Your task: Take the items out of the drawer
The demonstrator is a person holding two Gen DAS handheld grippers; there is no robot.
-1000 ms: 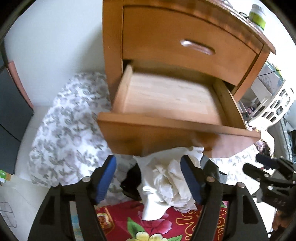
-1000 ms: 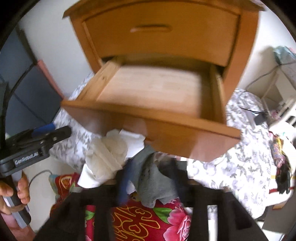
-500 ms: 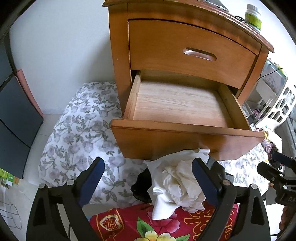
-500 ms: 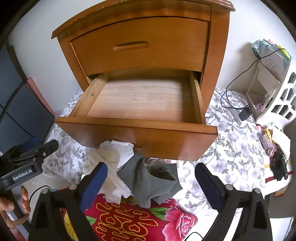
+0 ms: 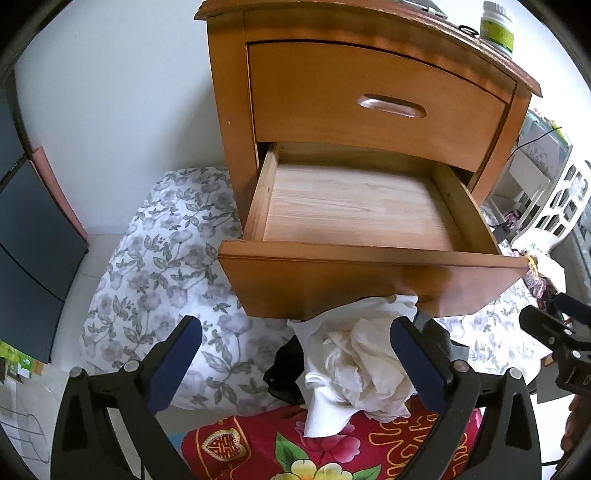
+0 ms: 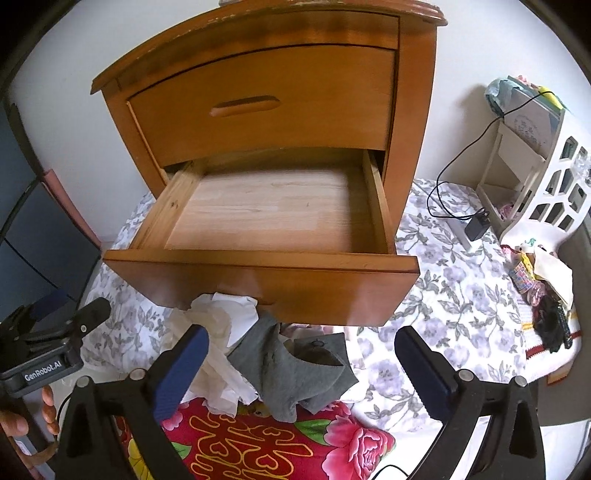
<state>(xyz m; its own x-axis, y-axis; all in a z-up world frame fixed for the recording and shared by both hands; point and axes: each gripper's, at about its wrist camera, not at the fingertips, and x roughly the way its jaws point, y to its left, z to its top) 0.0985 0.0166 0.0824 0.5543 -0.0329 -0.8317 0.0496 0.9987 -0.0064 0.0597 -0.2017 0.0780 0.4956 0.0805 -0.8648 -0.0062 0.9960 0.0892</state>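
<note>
The lower drawer [image 5: 354, 218] [image 6: 273, 218] of the wooden nightstand [image 5: 369, 99] [image 6: 266, 96] is pulled out, and only its bare wood floor shows. Below its front, a crumpled white cloth [image 5: 354, 362] [image 6: 218, 321] and a grey garment [image 6: 295, 373] lie on a red flowered cloth [image 5: 332, 446] [image 6: 266, 443]. My left gripper [image 5: 295, 365] stands open in front of the white cloth, holding nothing. My right gripper [image 6: 301, 373] is open too, with the grey garment lying beyond its blue fingertips. A dark item [image 5: 284, 373] peeks out left of the white cloth.
A grey-flowered sheet [image 5: 162, 280] [image 6: 458, 295] covers the floor around the nightstand. A white basket and small shelf [image 6: 535, 177] stand at the right, with a charger and cable [image 6: 476, 225]. A bottle [image 5: 496, 26] sits on the nightstand top. Dark panels [image 5: 29, 236] stand at the left.
Both grippers opened wide and let go of the white cloth and the grey garment, then drew back and up from the pile. The clothes stay on the red cloth.
</note>
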